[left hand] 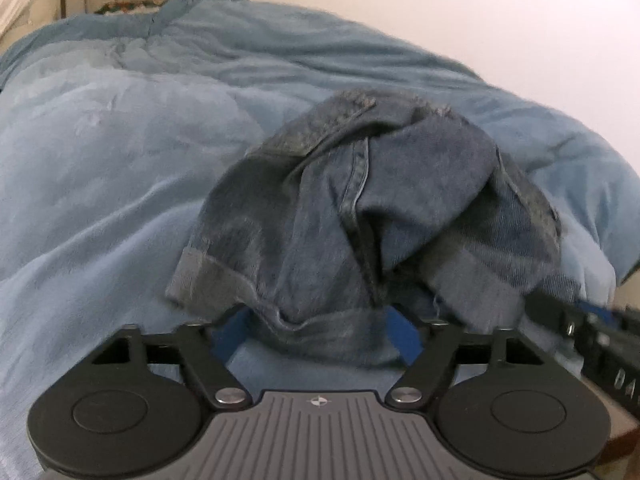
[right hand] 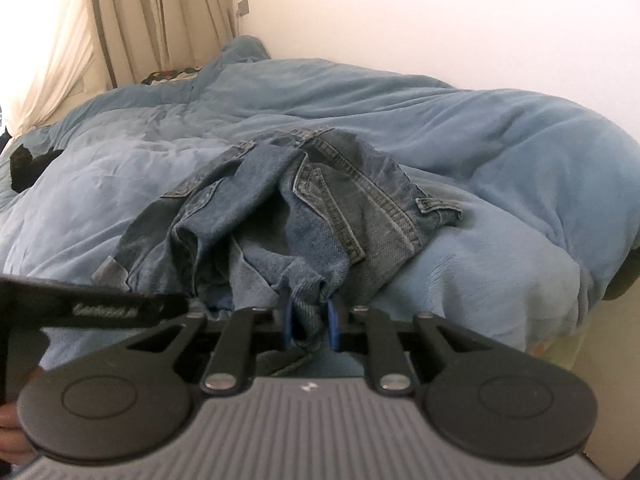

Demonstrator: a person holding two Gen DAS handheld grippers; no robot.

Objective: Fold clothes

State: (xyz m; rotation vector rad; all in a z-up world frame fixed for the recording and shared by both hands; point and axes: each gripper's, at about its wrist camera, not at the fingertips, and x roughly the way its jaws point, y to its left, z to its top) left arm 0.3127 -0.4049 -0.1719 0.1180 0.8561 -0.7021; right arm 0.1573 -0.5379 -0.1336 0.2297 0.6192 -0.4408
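Crumpled blue denim shorts (left hand: 360, 208) lie on a blue blanket (left hand: 100, 160). In the left wrist view my left gripper (left hand: 320, 330) stands wide open, its blue pads (left hand: 230, 334) on either side of the near cuffed hem, which sags between them. My right gripper (right hand: 310, 324) is shut on a bunched edge of the shorts (right hand: 280, 216), the denim pinched between its blue pads (right hand: 333, 326). Each gripper shows in the other's view: the right one (left hand: 580, 332) at the right edge, the left one (right hand: 92, 304) at the left.
The blanket (right hand: 500, 152) covers a bed that ends at a pale wall (right hand: 440, 20) behind. Curtains (right hand: 132, 20) hang at the back left. A dark item (right hand: 26, 166) lies at the far left of the bed. A hand (right hand: 12, 432) shows low left.
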